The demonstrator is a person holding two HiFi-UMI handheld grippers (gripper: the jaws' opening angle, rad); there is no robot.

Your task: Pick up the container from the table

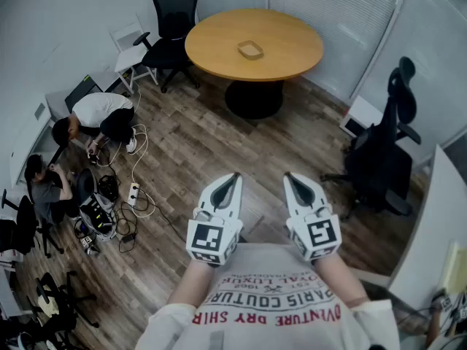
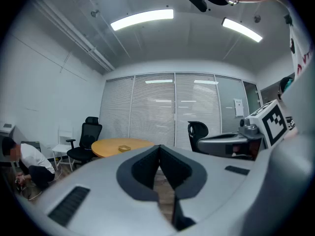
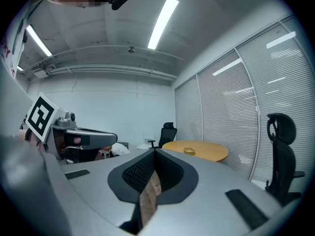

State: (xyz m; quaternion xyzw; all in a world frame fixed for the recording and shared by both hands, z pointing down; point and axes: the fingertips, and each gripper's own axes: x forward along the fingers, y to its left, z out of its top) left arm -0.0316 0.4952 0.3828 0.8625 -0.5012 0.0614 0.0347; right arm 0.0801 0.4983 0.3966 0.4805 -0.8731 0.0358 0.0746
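Two tools are held side by side just ahead of the shirt [image 1: 270,308]: the left gripper [image 1: 228,184] and the right gripper [image 1: 295,184], both aimed at the table. Each has its jaws closed tip to tip, with nothing between them. This is judged a carrying posture, since the target is out of reach. The shirt print, inverted and partly cut off, reads in part "COUTUR", "DRY SHIR" and "1962". Bare floor [image 1: 197,148] lies between. Beyond it, the round table [image 1: 292,60] carries the container [image 1: 250,49] alone, well in from every edge of the tabletop. No label is legible on it. An approach and opened jaws are needed before any grasp.
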